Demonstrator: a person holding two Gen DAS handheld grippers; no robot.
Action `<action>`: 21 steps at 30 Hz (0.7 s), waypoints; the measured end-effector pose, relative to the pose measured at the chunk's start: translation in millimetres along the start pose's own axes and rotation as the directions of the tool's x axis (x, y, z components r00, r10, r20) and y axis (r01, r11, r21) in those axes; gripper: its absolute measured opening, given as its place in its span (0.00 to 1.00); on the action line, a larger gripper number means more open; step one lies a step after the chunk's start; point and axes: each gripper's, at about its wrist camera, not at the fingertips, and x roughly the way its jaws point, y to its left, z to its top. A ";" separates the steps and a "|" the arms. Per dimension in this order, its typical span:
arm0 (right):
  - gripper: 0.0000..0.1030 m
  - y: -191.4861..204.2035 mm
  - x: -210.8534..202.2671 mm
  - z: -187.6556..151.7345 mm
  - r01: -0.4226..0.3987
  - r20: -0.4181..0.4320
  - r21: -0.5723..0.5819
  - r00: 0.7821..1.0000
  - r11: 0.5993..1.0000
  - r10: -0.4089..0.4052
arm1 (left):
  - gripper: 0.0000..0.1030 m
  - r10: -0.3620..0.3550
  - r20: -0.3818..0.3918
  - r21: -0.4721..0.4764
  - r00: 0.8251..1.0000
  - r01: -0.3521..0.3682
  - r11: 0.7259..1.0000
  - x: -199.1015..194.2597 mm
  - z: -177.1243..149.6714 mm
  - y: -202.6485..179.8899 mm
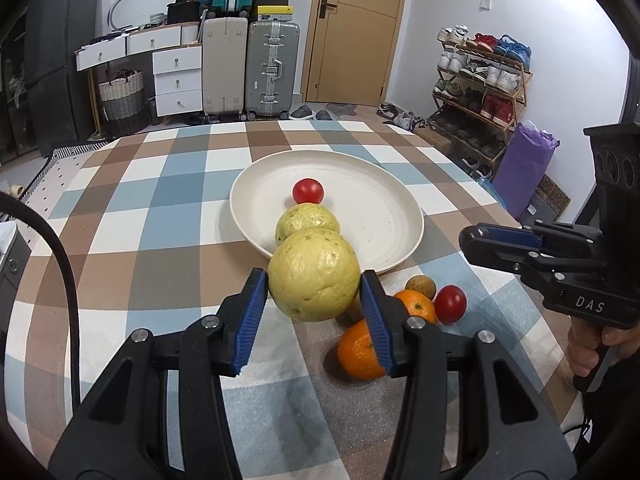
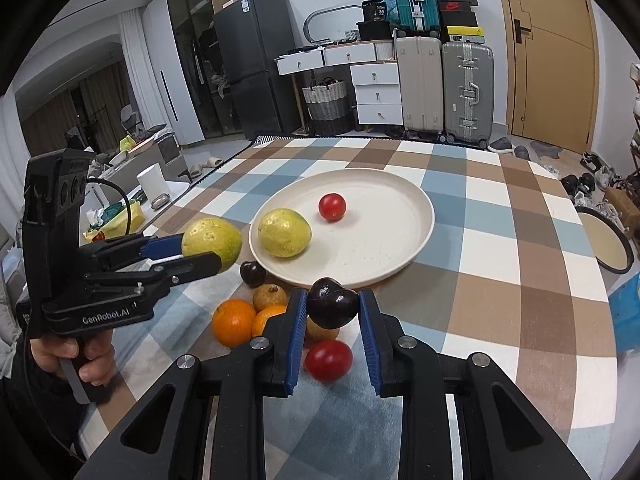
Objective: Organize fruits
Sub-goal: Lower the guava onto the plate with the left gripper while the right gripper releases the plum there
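Between left tool (image 1: 314, 280) pads: guava (image 1: 314, 274) clamped | right tool (image 2: 333, 306) clamps plum (image 2: 332, 303)

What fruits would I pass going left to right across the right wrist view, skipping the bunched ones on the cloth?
Held guava in the left gripper → guava on the plate → tomato on the plate; nearer the camera, the dark plum sits in the right gripper.

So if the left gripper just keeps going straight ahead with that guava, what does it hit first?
Probably the second guava at the plate's near edge, directly beyond the held guava in the left gripper; height is unclear.
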 end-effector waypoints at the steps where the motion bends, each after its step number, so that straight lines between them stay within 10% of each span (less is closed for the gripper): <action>1: 0.26 -0.3 1.0 1.1 0.000 0.002 0.001 1.000 1.000 0.000 | 0.44 -0.001 -0.001 0.002 1.000 0.001 1.000 1.9 1.1 -0.9; 21: 0.26 -9.9 29.2 20.5 -0.016 0.003 0.012 1.000 1.000 0.016 | 0.44 -0.007 -0.032 0.030 0.999 0.008 1.000 36.0 20.2 -7.4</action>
